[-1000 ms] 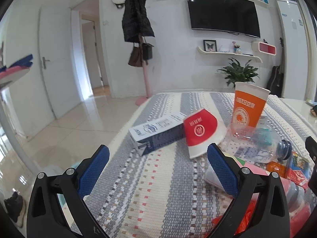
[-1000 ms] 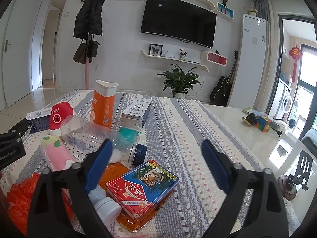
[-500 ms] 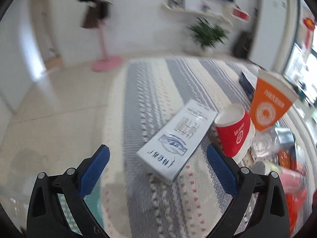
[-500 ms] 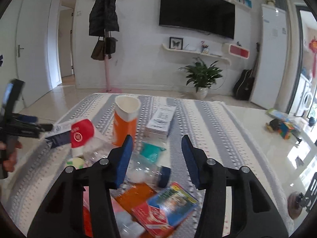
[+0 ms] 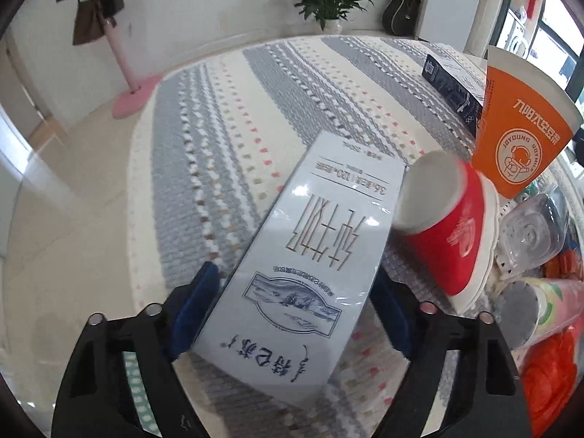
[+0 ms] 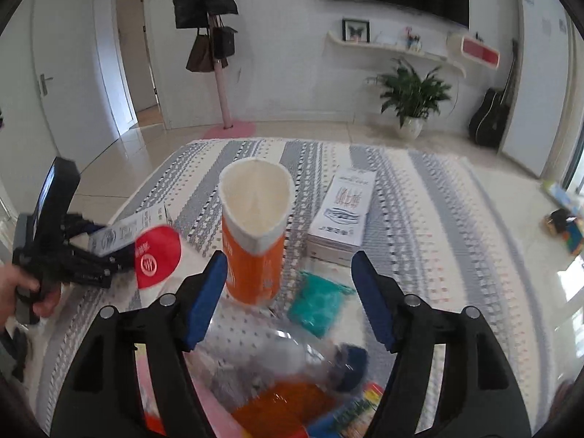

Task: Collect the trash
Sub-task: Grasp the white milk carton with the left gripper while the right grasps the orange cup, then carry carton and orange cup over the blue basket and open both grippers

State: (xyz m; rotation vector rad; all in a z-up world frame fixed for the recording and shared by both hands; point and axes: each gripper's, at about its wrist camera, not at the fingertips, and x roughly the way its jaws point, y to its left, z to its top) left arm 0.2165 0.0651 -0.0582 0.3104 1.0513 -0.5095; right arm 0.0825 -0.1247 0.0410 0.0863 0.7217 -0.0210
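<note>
Pinching the long blue box [image 5: 303, 266] at six o'clock, the left gripper [image 5: 292, 310] could bump the red cup [image 5: 452, 226] at three o'clock while the right gripper [image 6: 288, 292] hangs open.

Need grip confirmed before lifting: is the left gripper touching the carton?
Touching. Left wrist view: both blue pads of the left gripper press the carton's sides.

We see a striped woven tablecloth [image 6: 419, 219] bearing an upright orange cup [image 6: 255, 241] at centre, a white carton [image 6: 345, 215] at two o'clock, a teal wrapper [image 6: 319, 304] at five.
</note>
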